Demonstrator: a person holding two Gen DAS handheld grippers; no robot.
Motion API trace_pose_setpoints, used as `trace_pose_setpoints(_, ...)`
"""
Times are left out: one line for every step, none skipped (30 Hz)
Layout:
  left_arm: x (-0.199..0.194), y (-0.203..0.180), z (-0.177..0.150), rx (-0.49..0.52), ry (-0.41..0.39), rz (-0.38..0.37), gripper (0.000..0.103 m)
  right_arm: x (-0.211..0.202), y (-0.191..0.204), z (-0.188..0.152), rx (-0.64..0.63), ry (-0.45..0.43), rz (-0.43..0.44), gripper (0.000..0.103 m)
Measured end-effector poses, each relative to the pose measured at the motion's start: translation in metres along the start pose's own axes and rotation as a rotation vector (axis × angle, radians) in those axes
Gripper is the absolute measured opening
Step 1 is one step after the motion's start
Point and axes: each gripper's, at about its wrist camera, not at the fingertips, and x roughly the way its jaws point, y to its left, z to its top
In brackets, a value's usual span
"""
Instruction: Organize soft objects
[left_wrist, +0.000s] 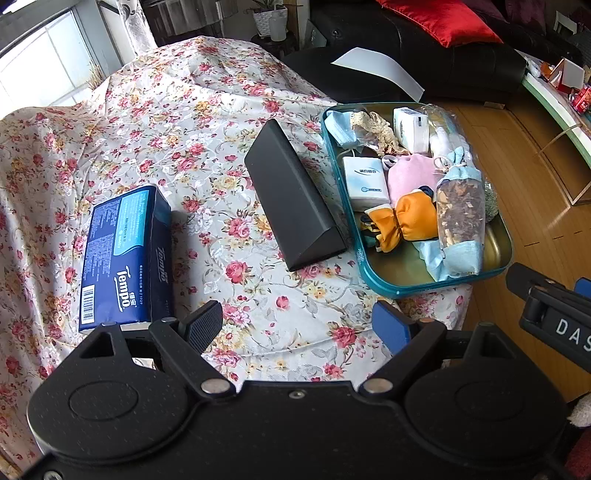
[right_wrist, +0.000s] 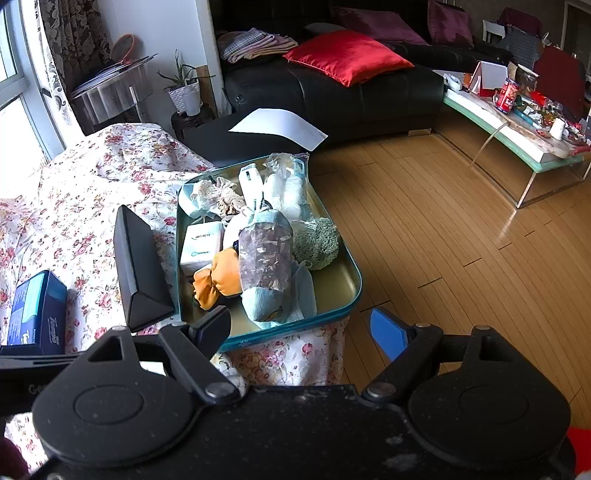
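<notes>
A teal-rimmed tray (left_wrist: 384, 284) (right_wrist: 332, 312) sits at the right edge of the floral-covered table. It holds an orange fabric pouch (left_wrist: 402, 219) (right_wrist: 218, 280), a pink cloth (left_wrist: 410, 175), a clear sachet of dried petals with blue cloth ends (left_wrist: 460, 212) (right_wrist: 264, 258), a green knitted piece (right_wrist: 317, 240), white boxes and lace. My left gripper (left_wrist: 299, 325) hangs open over the tablecloth, nothing between its fingers. The right gripper (right_wrist: 304, 330) stands open above the tray's near edge, empty.
A black triangular case (left_wrist: 291, 195) (right_wrist: 138, 266) lies left of the tray. A blue Tempo tissue pack (left_wrist: 125, 258) (right_wrist: 37, 314) rests further left. Beyond are a black sofa with a red cushion (right_wrist: 347, 55), wooden floor (right_wrist: 443, 240) and a cluttered glass table (right_wrist: 524, 122).
</notes>
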Motion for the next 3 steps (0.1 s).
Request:
trace_pose_setpoints(0.0000,0.0001,-0.0003,0.000,0.000,0.001,0.085,-0.0002,-0.0001,-0.0008,-0.001,0.000,0.000,0.083)
trace_pose_setpoints(-0.0007,0.0006,-0.0012,-0.001,0.000,0.001,0.085,-0.0002,0.0004,-0.0006,-0.001,0.000,0.000,0.083)
trace_pose_setpoints(-0.0006,0.0007,-0.0013,-0.002,0.000,0.001,0.085,-0.0001,0.0003,-0.0008,-0.002,-0.001,0.000,0.083)
